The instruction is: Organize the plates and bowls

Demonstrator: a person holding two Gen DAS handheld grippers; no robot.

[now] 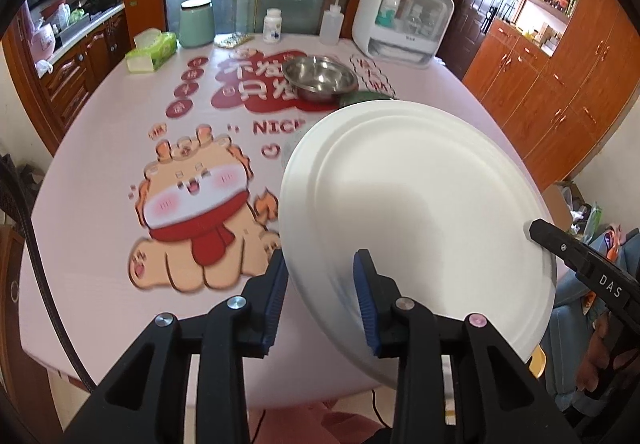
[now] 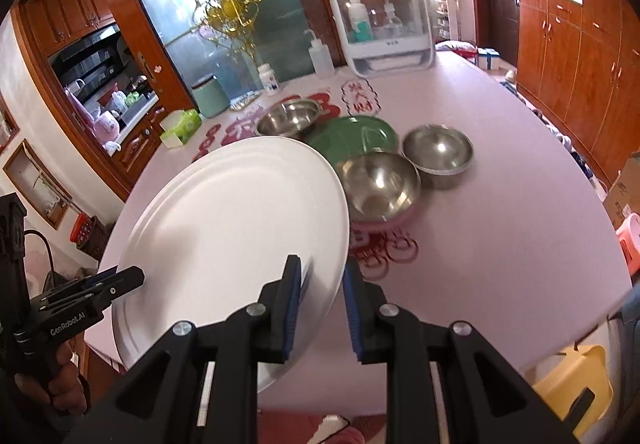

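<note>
A big round white plate [image 2: 228, 228] fills the middle. Behind it sit shiny silver metal bowls [image 2: 380, 185] and a flat green plate [image 2: 352, 137]. The pink tablecloth [image 1: 100, 228] shows an orange cartoon animal with a red scarf [image 1: 192, 215] at lower left.

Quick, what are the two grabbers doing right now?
Left gripper: shut on the white plate, gripping its near rim.
Right gripper: shut on the same white plate, at its opposite rim.

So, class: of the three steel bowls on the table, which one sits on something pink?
The nearest steel bowl, beside the white plate; pink shows beneath it, while the other two sit otherwise.
</note>
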